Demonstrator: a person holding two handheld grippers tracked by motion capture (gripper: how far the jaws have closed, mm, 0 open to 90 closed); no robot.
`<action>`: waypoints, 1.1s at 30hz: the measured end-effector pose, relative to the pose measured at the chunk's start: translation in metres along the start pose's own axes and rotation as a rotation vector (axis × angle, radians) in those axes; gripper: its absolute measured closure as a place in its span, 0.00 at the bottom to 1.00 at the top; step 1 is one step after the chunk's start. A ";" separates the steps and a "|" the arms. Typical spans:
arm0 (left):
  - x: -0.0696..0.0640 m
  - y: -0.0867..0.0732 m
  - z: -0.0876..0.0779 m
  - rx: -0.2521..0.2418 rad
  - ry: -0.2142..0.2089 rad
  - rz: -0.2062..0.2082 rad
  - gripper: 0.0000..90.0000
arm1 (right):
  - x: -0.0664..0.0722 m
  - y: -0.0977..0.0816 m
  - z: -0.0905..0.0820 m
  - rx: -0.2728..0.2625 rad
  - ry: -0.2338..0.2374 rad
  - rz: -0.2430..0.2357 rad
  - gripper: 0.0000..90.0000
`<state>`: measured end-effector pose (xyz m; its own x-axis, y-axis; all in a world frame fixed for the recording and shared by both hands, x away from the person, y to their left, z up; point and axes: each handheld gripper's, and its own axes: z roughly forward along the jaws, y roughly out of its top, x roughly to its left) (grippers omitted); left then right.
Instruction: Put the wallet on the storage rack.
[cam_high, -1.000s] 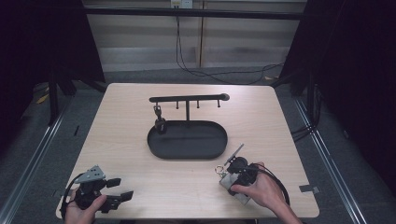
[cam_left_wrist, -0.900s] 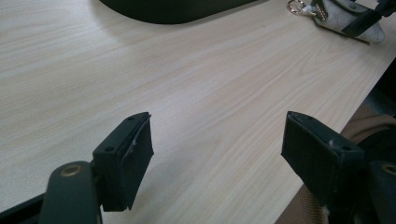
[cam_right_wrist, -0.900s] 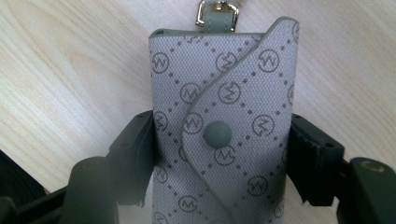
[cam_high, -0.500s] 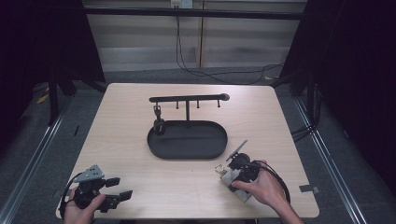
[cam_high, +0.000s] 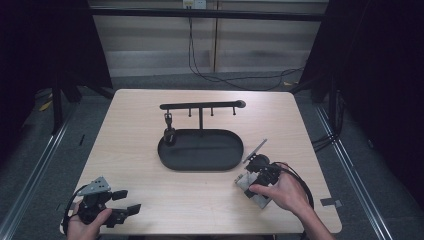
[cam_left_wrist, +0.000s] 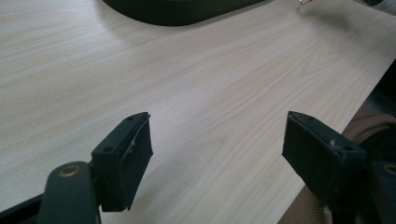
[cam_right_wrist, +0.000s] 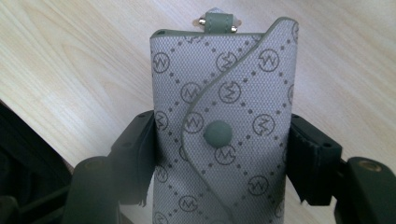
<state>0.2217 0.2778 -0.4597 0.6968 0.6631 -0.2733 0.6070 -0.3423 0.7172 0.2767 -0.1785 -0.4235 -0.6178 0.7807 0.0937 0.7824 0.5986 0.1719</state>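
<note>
Right gripper (cam_right_wrist: 219, 154): near right of table (cam_high: 150, 130), jaws just drawn in and clamped on both sides of grey key case (cam_right_wrist: 224, 116).
Key case: patterned, snap flap facing up, metal ring at far end, just right of black tray (cam_high: 200, 150).
Left gripper (cam_left_wrist: 217, 149): near left corner, jaws wide apart, nothing between, bare wood below.
Tray: centre of table, hook rack (cam_high: 200, 106) rising behind it.

Bare table (cam_high: 150, 195) between my two grippers, easy passage; the tray (cam_high: 200, 150) and its rack (cam_high: 200, 106) block the middle farther out.
</note>
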 end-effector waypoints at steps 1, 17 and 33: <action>0.000 0.000 0.000 0.002 -0.003 -0.001 0.27 | 0.000 0.001 -0.001 0.002 0.004 -0.002 0.37; 0.001 -0.001 0.002 0.006 -0.013 -0.012 0.26 | -0.007 0.013 -0.013 0.041 0.032 0.019 0.37; 0.002 0.000 0.003 0.011 -0.010 -0.007 0.26 | -0.013 0.035 -0.024 0.040 0.018 0.033 0.37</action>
<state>0.2236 0.2769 -0.4624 0.6963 0.6591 -0.2843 0.6159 -0.3452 0.7081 0.3105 -0.1721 -0.3949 -0.5928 0.7968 0.1168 0.8046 0.5796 0.1293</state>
